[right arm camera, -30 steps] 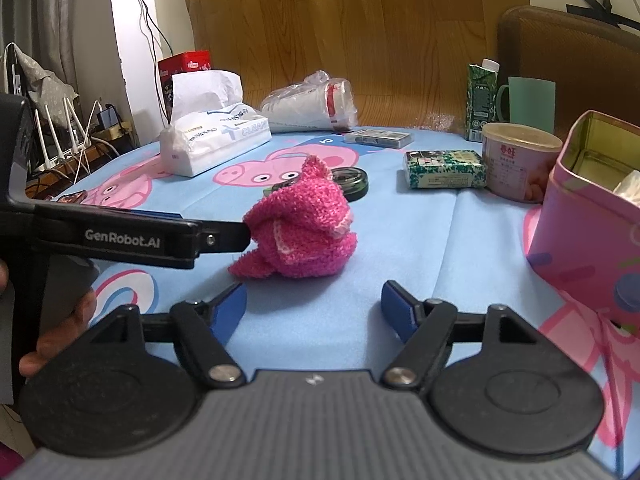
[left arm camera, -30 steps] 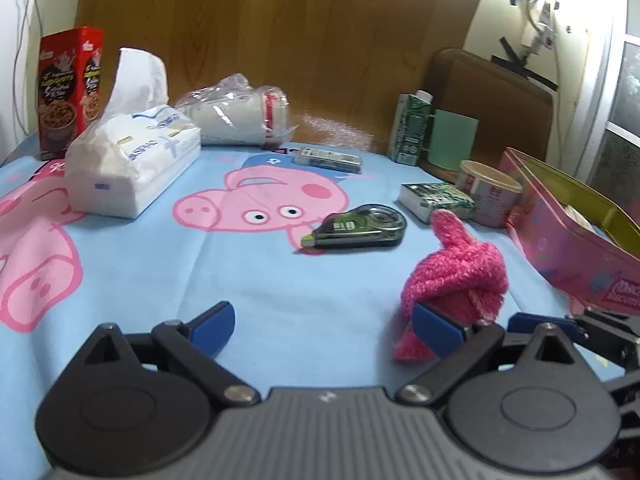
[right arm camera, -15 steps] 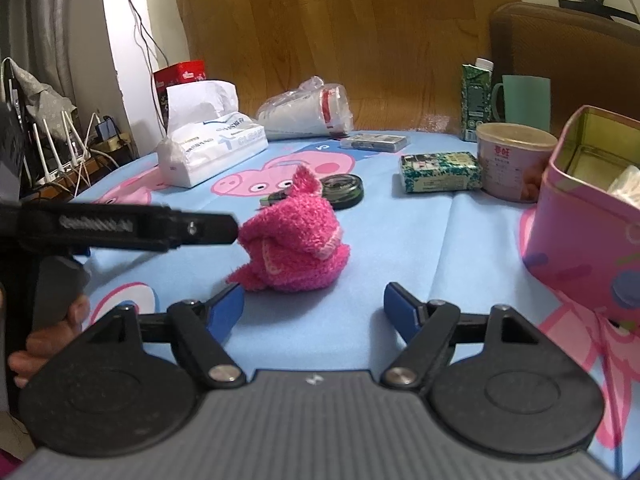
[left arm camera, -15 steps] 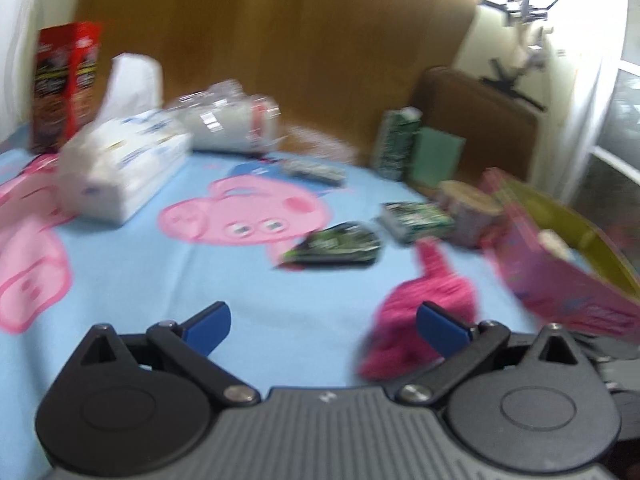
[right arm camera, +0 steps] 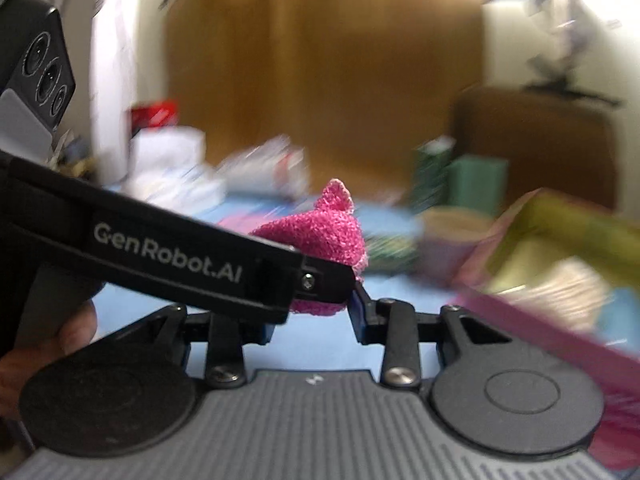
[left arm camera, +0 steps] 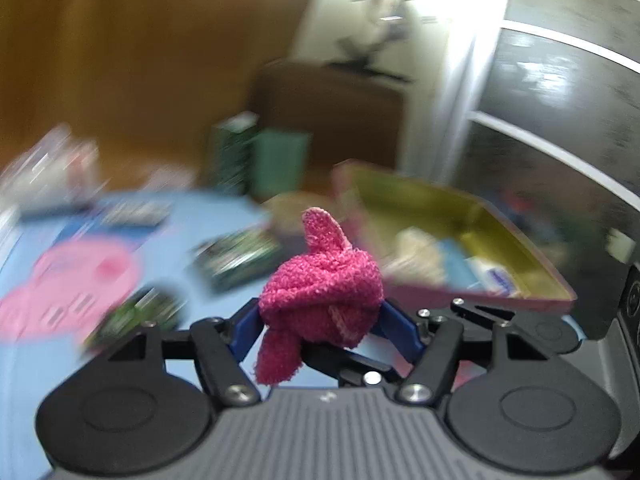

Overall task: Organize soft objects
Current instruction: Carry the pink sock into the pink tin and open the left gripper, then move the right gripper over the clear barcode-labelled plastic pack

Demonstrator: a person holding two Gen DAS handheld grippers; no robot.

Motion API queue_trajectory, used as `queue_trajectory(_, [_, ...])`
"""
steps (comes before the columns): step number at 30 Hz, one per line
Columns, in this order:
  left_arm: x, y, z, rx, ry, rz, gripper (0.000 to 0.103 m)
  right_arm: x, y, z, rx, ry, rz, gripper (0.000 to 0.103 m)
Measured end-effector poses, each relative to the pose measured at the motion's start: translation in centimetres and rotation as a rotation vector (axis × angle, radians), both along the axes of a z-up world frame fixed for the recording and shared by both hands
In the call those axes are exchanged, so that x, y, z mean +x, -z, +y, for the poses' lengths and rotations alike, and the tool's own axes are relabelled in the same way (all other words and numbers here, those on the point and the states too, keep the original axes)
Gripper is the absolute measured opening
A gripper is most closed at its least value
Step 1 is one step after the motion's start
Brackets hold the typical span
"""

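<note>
A knotted pink towel cloth hangs in the air above the blue tablecloth, pinched between the blue pads of my left gripper, whose jaws are still closing. In the right wrist view the left gripper crosses from the left with the cloth at its tip. My right gripper sits just under it, jaws closing, with the cloth's lower edge between its fingers. Its right pad lies against the cloth, while its left pad is hidden behind the left gripper. The open pink tin stands close behind on the right.
The tin holds pale and blue things. A green box, a correction tape, a green carton and a teal mug are blurred on the table. A hand holds the left gripper.
Both grippers' jaws have narrowed. The left one has closed on the pink cloth, lifted it off the table and swung right toward the tin. The right gripper rose slightly beneath it.
</note>
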State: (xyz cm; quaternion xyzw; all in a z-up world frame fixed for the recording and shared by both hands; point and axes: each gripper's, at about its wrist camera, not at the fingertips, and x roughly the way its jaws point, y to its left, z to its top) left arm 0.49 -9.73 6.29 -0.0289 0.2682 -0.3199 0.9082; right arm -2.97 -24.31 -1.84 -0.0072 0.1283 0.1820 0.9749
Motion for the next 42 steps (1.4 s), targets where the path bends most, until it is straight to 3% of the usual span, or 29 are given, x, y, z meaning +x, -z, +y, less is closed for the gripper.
queue_trajectory(4, [1.1,-1.7,-6.3,0.015,0.107,-0.057,0.076,-0.4,-1.1,-5.2,0.024,0.169,-0.049,0.04])
queue_trajectory(6, [1.9,-1.9,-9.1,0.022,0.107,-0.063,0.083,0.6,-1.5,-7.4,0.04,0.264,-0.04,0.045])
queue_trajectory(7, [2.3,-1.9,-10.2,0.033,0.093,-0.073,0.084,1.4,-1.6,-8.4,0.051,0.31,-0.041,0.053])
queue_trajectory(8, [2.9,-1.8,-11.0,0.048,0.073,-0.08,0.084,2.3,-1.5,-9.2,0.053,0.346,-0.038,0.07])
queue_trajectory(10, [3.8,-1.6,-11.7,0.068,0.027,-0.07,0.085,4.2,-1.2,-10.4,0.031,0.418,0.001,0.076])
queue_trajectory(12, [4.0,-1.4,-11.0,0.03,0.031,-0.032,0.086,4.7,-0.8,-11.3,0.052,0.43,0.02,0.078])
queue_trajectory(16, [3.2,-1.6,-8.7,0.021,-0.001,-0.07,0.087,3.5,0.2,-11.1,0.075,0.449,-0.014,0.078])
queue_trajectory(19, [3.1,-1.5,-6.5,-0.008,-0.017,-0.051,0.087,2.7,0.6,-10.8,0.102,0.458,-0.014,0.078])
queue_trajectory(24, [2.3,0.3,-1.1,-0.012,-0.091,-0.035,0.088,0.9,-0.4,-9.3,0.098,0.457,-0.084,0.078])
queue_trajectory(28, [2.7,2.5,5.2,-0.022,-0.2,0.028,0.088,0.5,-1.6,-7.1,0.112,0.388,-0.119,0.078])
queue_trajectory(32, [3.5,3.8,11.1,0.007,-0.351,0.022,0.088,2.4,-2.8,-3.1,0.095,0.206,-0.065,0.078])
queue_trajectory(36, [4.4,4.6,14.9,0.071,-0.507,-0.025,0.088,7.6,-4.1,1.4,0.074,0.003,0.047,0.078])
queue_trajectory(39, [4.9,5.7,16.6,0.015,-0.532,0.029,0.087,13.3,-5.1,5.5,-0.001,-0.081,0.12,0.086])
queue_trajectory(40, [4.9,5.6,17.0,-0.02,-0.526,0.028,0.087,15.5,-5.4,6.9,-0.037,-0.081,0.143,0.094])
queue_trajectory(42, [4.7,5.5,17.6,-0.052,-0.533,0.007,0.089,19.8,-5.5,9.1,-0.094,-0.063,0.2,0.095])
